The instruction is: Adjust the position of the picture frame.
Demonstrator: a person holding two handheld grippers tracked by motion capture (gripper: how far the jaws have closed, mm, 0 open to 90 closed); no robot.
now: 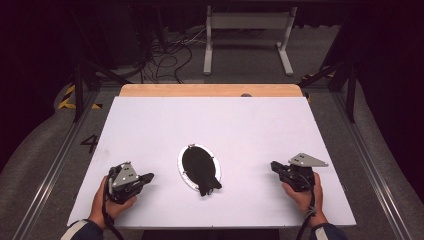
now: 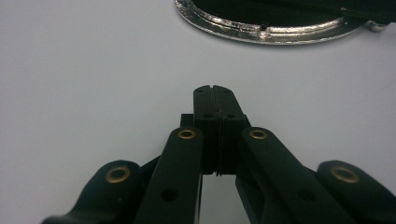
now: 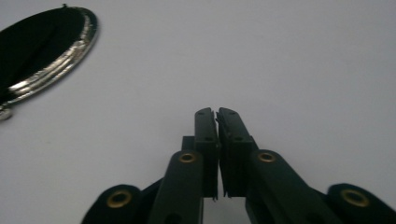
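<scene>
A flat oval dish (image 1: pixel 186 172) with a bright, dented metal rim is lying near the middle of the table (image 1: pixel 250 130), whose top is a smooth, matte white sheet with a strip of bare wood showing along the far edge. A black, soft-looking thing (image 1: pixel 201 170) is covering most of the oval and spilling over its near rim onto the white surface; it may be a piece of cloth, though the high view is too dim to tell.

The left gripper (image 1: pixel 148 177) is resting on the table to the left of the dish, well apart from it, with its black jaws pressed together and nothing between them. In the left gripper view its ribbed pads (image 2: pixel 208 116) are meeting face to face, brass rivets are gleaming on the angular black links, and the rim (image 2: pixel 266 28) is curving across the top edge.

The right gripper (image 1: pixel 274 167) is sitting to the right of the dish, also apart from it, its grey three-cornered plate lying on top. Its jaws are likewise closed on nothing, the tips only a hairline apart in the right gripper view, with the dish (image 3: pixel 70 51) off to the upper left.
</scene>
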